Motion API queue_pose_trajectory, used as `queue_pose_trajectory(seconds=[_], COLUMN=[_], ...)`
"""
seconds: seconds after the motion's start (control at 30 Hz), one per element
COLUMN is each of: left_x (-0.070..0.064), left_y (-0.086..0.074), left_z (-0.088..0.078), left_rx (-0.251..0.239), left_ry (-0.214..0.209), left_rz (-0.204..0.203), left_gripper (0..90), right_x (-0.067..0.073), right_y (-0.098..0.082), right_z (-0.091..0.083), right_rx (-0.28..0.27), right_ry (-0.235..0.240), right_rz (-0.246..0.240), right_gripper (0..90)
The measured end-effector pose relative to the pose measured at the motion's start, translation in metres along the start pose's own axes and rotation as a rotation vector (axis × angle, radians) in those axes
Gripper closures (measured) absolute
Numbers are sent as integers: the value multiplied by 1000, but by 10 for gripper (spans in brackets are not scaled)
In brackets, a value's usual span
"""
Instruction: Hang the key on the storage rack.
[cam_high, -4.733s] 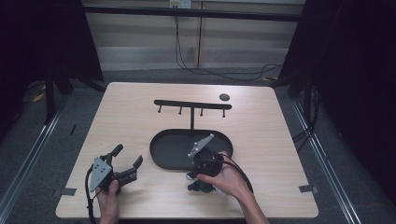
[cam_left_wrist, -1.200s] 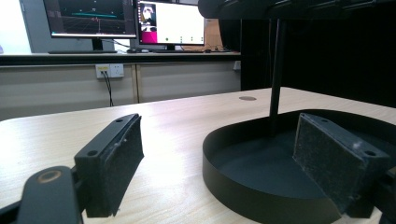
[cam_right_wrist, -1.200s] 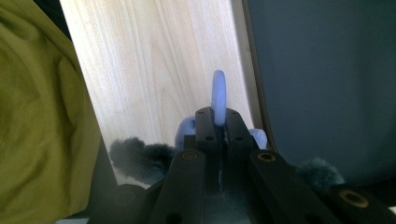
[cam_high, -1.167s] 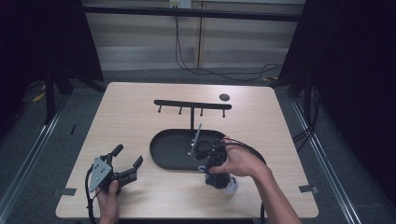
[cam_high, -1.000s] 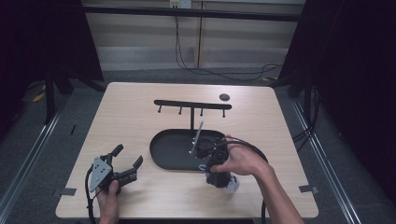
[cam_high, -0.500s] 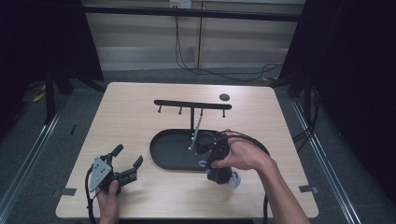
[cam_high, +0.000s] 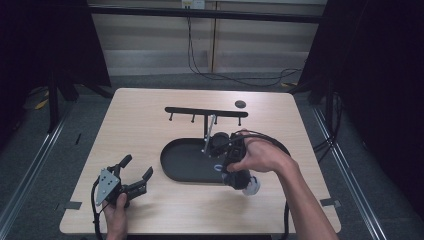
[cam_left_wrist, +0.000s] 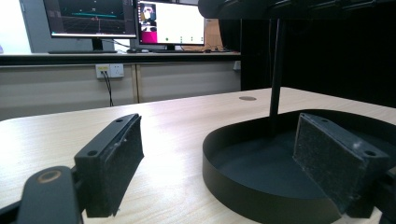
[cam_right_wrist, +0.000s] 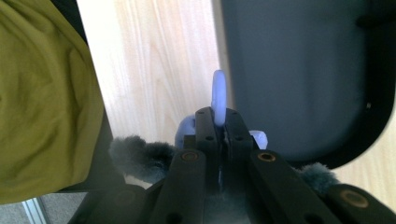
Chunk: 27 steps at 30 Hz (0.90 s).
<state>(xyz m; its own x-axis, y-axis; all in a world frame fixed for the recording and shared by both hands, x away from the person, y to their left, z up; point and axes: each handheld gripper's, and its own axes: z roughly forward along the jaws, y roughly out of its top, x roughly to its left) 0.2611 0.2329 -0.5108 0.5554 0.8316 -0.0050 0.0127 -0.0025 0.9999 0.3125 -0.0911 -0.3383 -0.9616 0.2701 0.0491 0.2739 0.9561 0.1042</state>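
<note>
My right gripper (cam_right_wrist: 218, 122) has its jaws pinched on a pale blue ring (cam_right_wrist: 219, 95) with a grey furry thing (cam_right_wrist: 140, 156) hanging below; ring pokes out past the tips. It hovers over the right end of the black tray (cam_high: 182, 167), near the stand (cam_high: 206, 112). My left gripper (cam_high: 136, 172), jaws spread with nothing between them, rests at the table (cam_high: 145, 115)'s near left.

I see two lit monitors (cam_left_wrist: 126, 21) on a counter beyond my left hand-held gripper (cam_left_wrist: 224, 163), pale cabinets (cam_high: 210, 50) below, grey floor (cam_high: 40, 150) around.
</note>
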Motion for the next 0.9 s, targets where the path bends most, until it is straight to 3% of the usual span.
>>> queue_pose_trajectory(seconds=[0.37, 0.9], left_x=[0, 0], left_y=[0, 0], left_z=[0, 0], left_rx=[0, 0], left_ry=[0, 0], left_rz=[0, 1], left_gripper=[155, 155], right_x=[-12, -32], right_y=[9, 21], right_z=[-17, -26], right_rx=[-7, -1], right_ry=[-4, -14], right_rz=[-8, -9], right_gripper=[876, 877])
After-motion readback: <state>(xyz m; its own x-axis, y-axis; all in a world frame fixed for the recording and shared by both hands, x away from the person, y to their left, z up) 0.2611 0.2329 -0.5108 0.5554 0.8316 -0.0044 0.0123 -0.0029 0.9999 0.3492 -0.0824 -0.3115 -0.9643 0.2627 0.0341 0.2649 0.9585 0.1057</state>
